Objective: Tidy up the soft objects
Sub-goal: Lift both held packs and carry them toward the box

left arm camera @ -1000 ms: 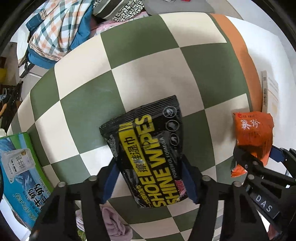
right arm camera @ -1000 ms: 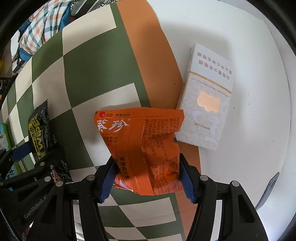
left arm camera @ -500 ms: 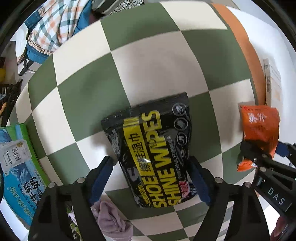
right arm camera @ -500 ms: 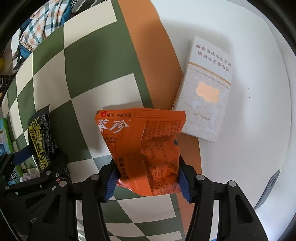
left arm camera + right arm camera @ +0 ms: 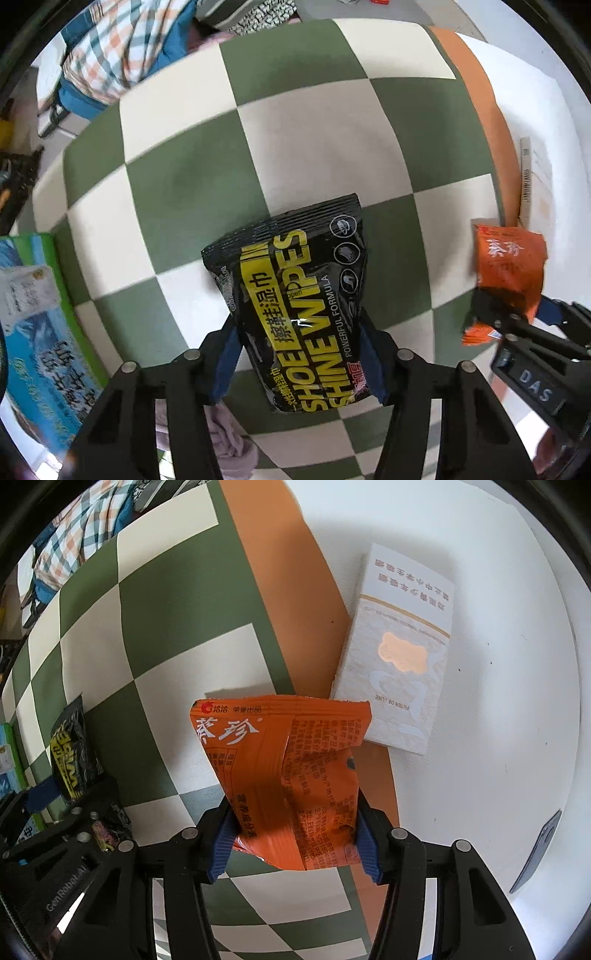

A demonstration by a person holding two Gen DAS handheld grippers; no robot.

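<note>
Left gripper (image 5: 301,363) pinching the black wipes pack (image 5: 295,306), checkered mat (image 5: 192,184) ahead; right gripper (image 5: 293,843) pinching the orange packet (image 5: 284,775), white box (image 5: 402,650) beyond its far-right corner.

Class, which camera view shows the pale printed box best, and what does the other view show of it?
The right wrist view shows the pale printed box best: its whole top face lies flat on the white surface, beyond the orange packet. The left wrist view catches only a thin sliver at the right edge.
</note>
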